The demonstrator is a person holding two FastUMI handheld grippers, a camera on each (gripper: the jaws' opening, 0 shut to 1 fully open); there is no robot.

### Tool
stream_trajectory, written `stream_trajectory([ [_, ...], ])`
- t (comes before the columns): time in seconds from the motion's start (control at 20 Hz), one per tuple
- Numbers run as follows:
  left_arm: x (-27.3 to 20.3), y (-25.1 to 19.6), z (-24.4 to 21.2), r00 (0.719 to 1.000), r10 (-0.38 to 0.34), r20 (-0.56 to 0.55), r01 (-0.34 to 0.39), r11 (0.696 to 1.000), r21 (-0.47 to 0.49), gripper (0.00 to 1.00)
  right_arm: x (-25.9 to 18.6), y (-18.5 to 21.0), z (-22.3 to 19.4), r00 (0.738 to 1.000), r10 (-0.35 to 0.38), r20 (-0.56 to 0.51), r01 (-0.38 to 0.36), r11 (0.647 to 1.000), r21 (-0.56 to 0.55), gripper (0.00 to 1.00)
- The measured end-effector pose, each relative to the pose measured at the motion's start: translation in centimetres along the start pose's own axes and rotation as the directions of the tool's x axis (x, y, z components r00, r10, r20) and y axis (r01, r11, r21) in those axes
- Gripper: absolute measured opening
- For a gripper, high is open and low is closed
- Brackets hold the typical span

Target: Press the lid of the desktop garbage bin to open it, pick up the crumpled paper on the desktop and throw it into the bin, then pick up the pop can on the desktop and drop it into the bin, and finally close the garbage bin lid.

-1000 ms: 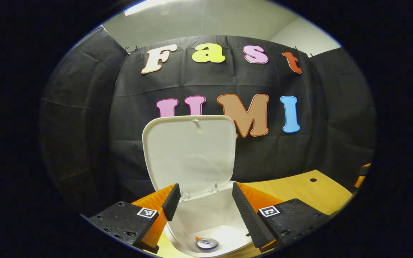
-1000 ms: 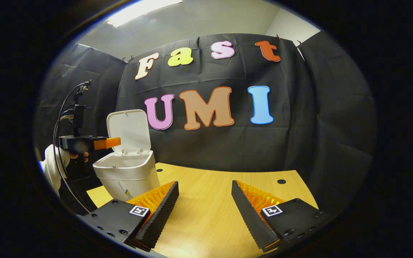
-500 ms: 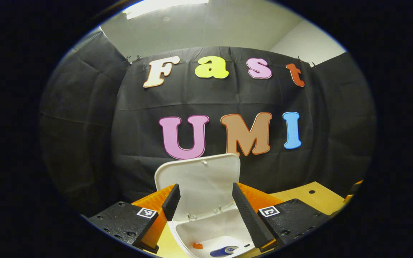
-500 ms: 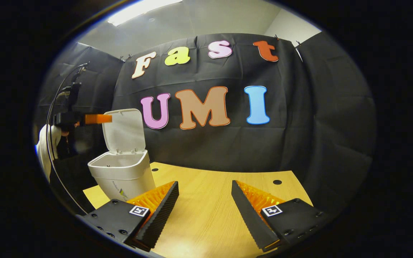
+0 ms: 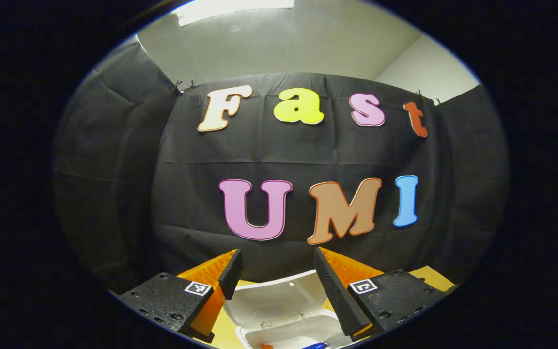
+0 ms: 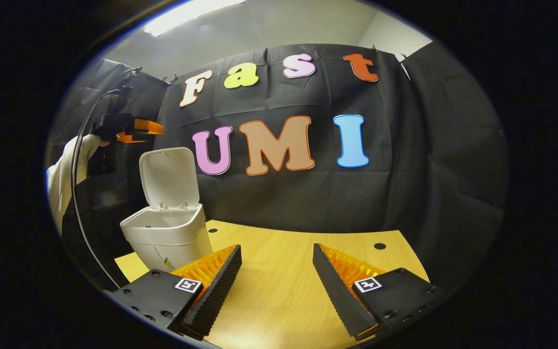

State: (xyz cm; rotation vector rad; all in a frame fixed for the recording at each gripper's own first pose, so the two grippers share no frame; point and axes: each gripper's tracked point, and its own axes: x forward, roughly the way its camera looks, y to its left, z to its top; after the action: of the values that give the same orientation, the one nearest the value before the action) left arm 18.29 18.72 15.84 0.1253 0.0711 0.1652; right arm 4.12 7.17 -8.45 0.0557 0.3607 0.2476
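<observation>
Above the bin with its lid up, left gripper jaws parted; right gripper jaws parted too

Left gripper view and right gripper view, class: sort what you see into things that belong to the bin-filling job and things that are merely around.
Belongs to the job:
- garbage bin, its lid standing open
- pop can lying inside the bin
- left gripper, raised above the lid
- right gripper, jaws apart over the desk

Merely around:
- wooden desktop
- cable
- white sleeve
</observation>
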Motion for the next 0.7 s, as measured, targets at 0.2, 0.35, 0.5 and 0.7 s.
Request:
stream_trajectory([
  [0.2,2.0,0.3,-1.7,0.998,0.016,-0.064,-0.016,1.000,-0.006,0.87,-0.4,-1.8,-0.6,0.999,-0.049,-0.014,0.049,0.999,0.005,0.98],
  [0.35,2.5,1.2,-3.2,0.993,0.044,-0.107,-0.045,0.999,-0.012,0.88,-1.0,-2.7,-0.9,0.997,-0.078,-0.019,0.079,0.997,0.026,0.98],
  [0.5,2.4,1.1,-4.6,0.991,0.040,-0.131,-0.045,0.998,-0.039,0.89,-1.5,-3.5,-1.4,0.994,-0.104,-0.026,0.105,0.994,0.023,0.99],
  [0.7,1.0,0.3,-4.7,0.995,0.010,-0.099,-0.017,0.997,-0.079,0.88,-1.7,-3.8,-1.4,0.994,-0.108,-0.027,0.108,0.994,0.025,1.00],
])
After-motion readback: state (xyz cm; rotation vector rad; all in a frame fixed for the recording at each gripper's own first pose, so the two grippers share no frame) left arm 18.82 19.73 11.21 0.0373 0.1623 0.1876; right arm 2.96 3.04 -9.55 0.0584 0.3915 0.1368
